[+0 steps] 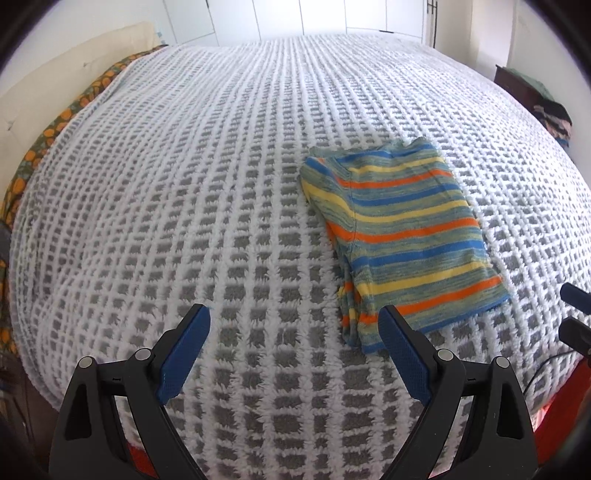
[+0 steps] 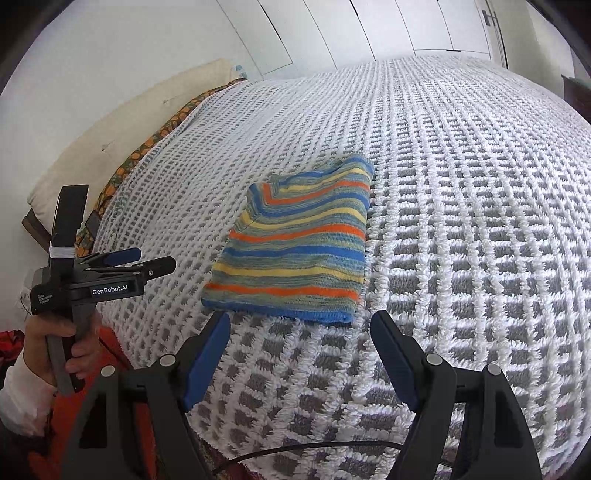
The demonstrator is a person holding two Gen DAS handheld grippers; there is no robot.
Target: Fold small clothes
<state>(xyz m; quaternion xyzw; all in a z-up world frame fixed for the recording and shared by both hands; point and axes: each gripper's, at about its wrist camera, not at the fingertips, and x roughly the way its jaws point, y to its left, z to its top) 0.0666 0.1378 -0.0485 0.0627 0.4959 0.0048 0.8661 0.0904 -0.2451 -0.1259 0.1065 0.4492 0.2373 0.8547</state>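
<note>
A small striped garment (image 1: 399, 236) in blue, orange, yellow and green lies folded into a flat rectangle on the white and grey blanket (image 1: 184, 184). It also shows in the right wrist view (image 2: 299, 247). My left gripper (image 1: 295, 325) is open and empty, above the blanket just near-left of the garment's near corner. My right gripper (image 2: 299, 332) is open and empty, just short of the garment's near edge. The left gripper also shows from the side in the right wrist view (image 2: 147, 260), held by a hand.
The blanket covers a wide bed. A cream headboard (image 1: 55, 74) and orange-patterned sheet (image 1: 55, 125) run along the left. A dark stand with clothes (image 1: 535, 96) is at far right. White closet doors (image 2: 369, 29) stand behind. A black cable (image 2: 295, 448) trails at the near edge.
</note>
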